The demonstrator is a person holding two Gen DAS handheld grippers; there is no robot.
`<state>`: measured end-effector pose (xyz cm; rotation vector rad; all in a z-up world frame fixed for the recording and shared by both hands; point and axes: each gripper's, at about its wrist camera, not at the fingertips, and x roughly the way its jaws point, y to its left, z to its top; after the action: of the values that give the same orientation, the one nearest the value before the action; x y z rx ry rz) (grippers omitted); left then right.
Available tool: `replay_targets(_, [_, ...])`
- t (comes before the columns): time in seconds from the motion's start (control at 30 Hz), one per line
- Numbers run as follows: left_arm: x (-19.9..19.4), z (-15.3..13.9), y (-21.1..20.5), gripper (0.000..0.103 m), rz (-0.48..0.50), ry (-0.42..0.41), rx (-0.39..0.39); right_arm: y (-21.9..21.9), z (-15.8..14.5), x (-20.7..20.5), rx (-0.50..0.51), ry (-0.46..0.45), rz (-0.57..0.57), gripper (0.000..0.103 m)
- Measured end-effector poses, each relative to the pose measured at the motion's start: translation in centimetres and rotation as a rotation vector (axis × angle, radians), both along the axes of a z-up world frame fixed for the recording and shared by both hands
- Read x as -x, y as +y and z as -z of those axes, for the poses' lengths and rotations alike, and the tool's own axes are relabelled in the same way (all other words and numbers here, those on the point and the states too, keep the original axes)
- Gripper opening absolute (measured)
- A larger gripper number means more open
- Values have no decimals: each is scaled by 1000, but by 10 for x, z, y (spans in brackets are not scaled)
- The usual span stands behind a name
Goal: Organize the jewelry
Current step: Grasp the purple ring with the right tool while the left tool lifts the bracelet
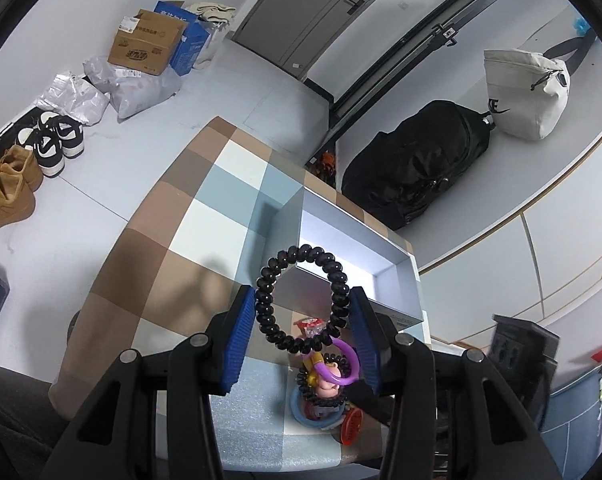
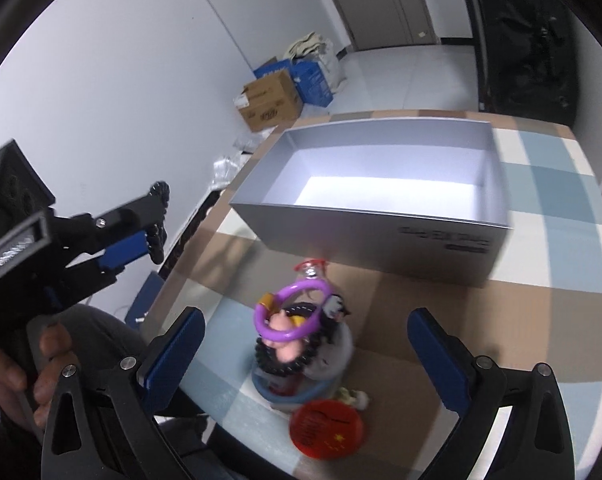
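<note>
My left gripper [image 1: 303,308] is shut on a black spiral hair tie [image 1: 303,298] and holds it in the air above the table, near the grey box [image 1: 397,276]. It also shows in the right wrist view [image 2: 157,224], at the left with the tie [image 2: 159,220] between its blue pads. Below lies a pile of jewelry [image 2: 297,340]: a purple ring [image 2: 289,312], a black bead bracelet, a small doll, a blue ring and a red disc [image 2: 327,428]. My right gripper [image 2: 305,352] is open, its fingers on either side of the pile. The grey box [image 2: 381,216] is open and looks empty.
The table has a checked brown, blue and white cloth [image 1: 181,216]. Shoes [image 1: 49,144], plastic bags and cardboard boxes [image 1: 149,42] lie on the floor at the left. A black backpack [image 1: 417,164] and a white bag [image 1: 525,92] sit beyond the table.
</note>
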<state>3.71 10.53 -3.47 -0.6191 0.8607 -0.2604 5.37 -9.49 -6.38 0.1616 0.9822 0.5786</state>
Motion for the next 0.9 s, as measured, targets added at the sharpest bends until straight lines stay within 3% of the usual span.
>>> replay_targets(0.17, [-1,2,3,42,13,10,23,24,11,-8,69,15,-38,89])
replay_targets(0.23, [-1,1,3,42,18,8,20,33,16,-11,111,18,-53,77])
replay_targets(0.37, [-2,1,3,42,18,12,13,40,22,-16,173,13,-45,67])
replay_targets(0.43, [-3,3,3,42,21,18,18,41,24,-18,180,19,-38,57])
replay_targets(0.9, [-5,5,-5,42,38,28,-13,16,-2,-7,42,-52,-29,55])
